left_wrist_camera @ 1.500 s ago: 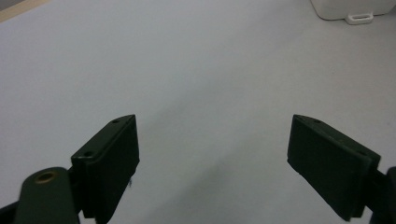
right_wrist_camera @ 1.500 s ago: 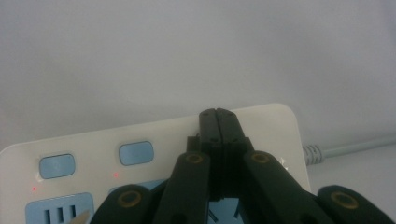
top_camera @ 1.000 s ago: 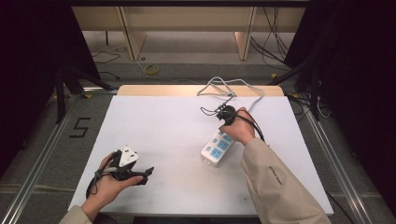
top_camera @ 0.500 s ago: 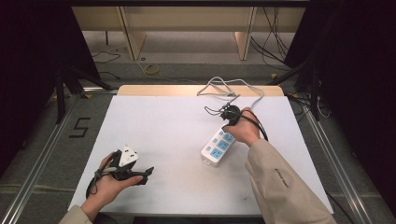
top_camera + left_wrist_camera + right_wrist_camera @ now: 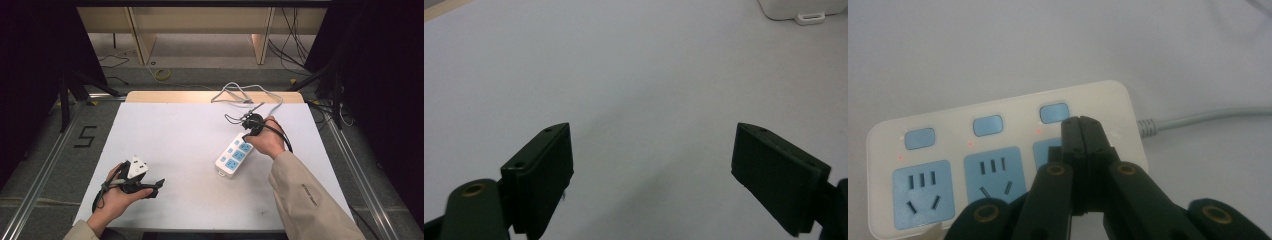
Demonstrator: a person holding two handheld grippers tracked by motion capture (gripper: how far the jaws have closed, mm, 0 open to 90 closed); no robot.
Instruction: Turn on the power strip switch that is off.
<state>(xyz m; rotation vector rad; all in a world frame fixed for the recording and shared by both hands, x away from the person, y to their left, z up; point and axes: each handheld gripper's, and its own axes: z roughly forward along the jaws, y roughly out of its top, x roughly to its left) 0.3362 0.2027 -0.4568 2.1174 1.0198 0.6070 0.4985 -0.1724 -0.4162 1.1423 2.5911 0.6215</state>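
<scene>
Power strip point(image 5: 998, 160) lies on the white table point(image 5: 175, 140); right gripper point(image 5: 1081, 124), jaws pressed together, hovers by its last blue switch point(image 5: 1054, 113). Left gripper point(image 5: 651, 165) rests with jaws wide apart.

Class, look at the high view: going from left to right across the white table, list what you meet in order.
Left gripper → power strip → right gripper, all on or over the white table.

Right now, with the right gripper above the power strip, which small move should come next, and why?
Probably lower the right gripper a little onto the blue switch just ahead of its tips. Its jaws are shut with nothing between them, like a pressing tip, and they hover over that end of the power strip. The left gripper stands open, apart.
</scene>
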